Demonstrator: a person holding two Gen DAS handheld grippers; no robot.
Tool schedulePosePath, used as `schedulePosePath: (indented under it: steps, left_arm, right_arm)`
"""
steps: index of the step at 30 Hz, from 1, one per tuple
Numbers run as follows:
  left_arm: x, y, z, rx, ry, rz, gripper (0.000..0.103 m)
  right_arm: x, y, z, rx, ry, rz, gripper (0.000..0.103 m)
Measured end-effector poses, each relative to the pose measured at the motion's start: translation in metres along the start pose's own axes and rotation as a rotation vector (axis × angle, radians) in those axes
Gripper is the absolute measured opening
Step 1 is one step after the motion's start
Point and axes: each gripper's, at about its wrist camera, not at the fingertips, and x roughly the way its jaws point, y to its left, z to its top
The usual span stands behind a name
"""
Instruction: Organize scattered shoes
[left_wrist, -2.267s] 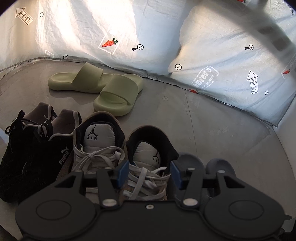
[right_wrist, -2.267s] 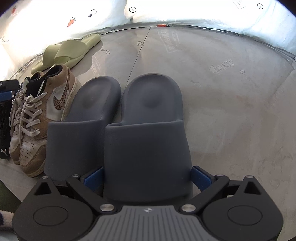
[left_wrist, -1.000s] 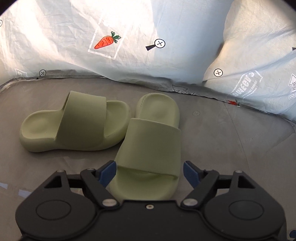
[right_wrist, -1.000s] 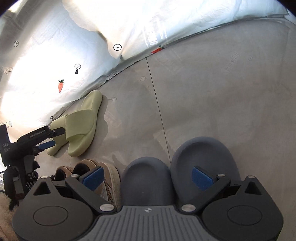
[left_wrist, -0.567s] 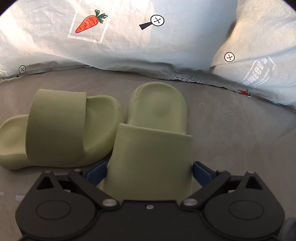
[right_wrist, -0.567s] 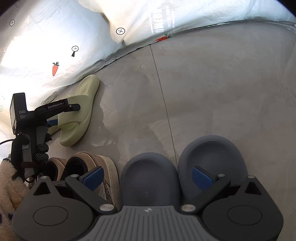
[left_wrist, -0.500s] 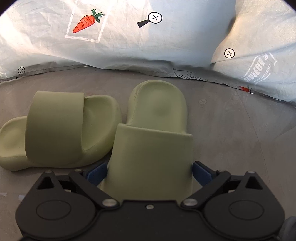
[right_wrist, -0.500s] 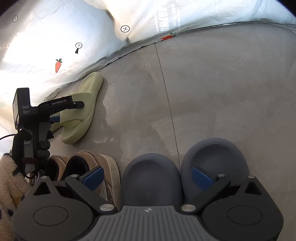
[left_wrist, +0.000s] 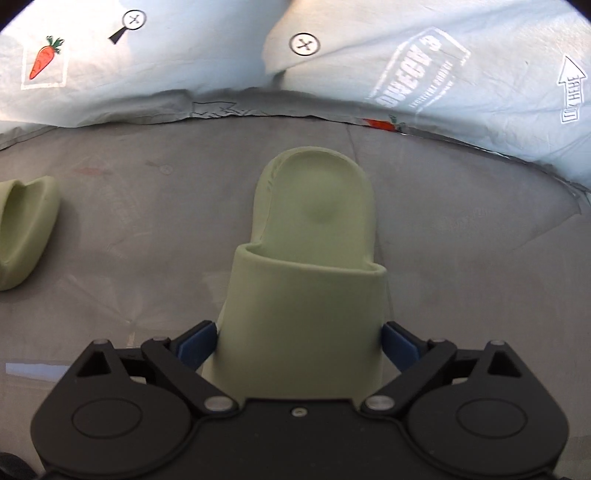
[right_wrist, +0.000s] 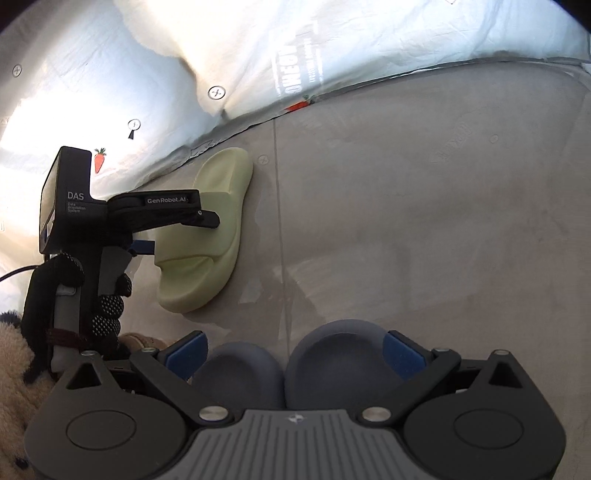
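Pinching a green slipper (left_wrist: 306, 295) between the left gripper (left_wrist: 299, 338) jaws, well apart from its mate (left_wrist: 26, 229) off to their left; hovering spread-jawed, right gripper (right_wrist: 293, 350) over paired grey slippers (right_wrist: 332, 354); green pair seemingly awaiting lining up.

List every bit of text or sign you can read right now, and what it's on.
"DAS", with small lines under it too small to read: on the left gripper's black box.
"GenRobot.AI": on that gripper's arm.
"HERE" in an arrow: sheet.
Mirrored stamp, unreadable: sheet.
Carrot picture, circled crosses: sheet.
Green slide, grey slides: no text.
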Motion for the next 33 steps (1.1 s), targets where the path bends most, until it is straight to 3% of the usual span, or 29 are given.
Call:
schedulePosePath:
  steps: [5,7,10,13,16,24,26,29,33]
  left_arm:
    - [-0.016,-0.017,0.003,-0.045,-0.03,-0.09,0.089]
    - [-0.033,-0.01,0.006,-0.045,-0.061,-0.137,0.089]
    - [-0.072,0.023,0.005,-0.059,-0.152,-0.149,0.089]
    - [-0.099,0.073,-0.013,-0.135,-0.209,-0.106,0.09]
    - [-0.117,0.13,-0.034,-0.256,-0.232,-0.011,0.09]
    - [-0.139,0.242,-0.083,-0.498,-0.239,0.136,0.09]
    - [-0.144,0.261,-0.092,-0.54,-0.243,0.157,0.09]
    - [-0.142,0.277,-0.096,-0.572,-0.243,0.168,0.09]
    - [-0.143,0.271,-0.092,-0.54,-0.253,0.155,0.089]
  right_arm:
    - [-0.019,-0.03,-0.001,0.059,-0.048,-0.046,0.101]
    - [-0.02,-0.032,-0.004,0.067,-0.059,-0.057,0.101]
    - [-0.01,-0.018,-0.006,0.037,-0.069,-0.056,0.101]
    - [0.013,0.013,-0.004,-0.036,-0.077,-0.043,0.101]
    - [0.048,0.061,0.005,-0.138,-0.088,-0.047,0.101]
    - [0.169,0.153,0.059,-0.355,-0.046,-0.251,0.103]
    - [0.184,0.155,0.058,-0.411,-0.016,-0.297,0.103]
    - [0.18,0.139,0.059,-0.413,-0.016,-0.253,0.102]
    - [0.176,0.114,0.066,-0.409,-0.021,-0.256,0.101]
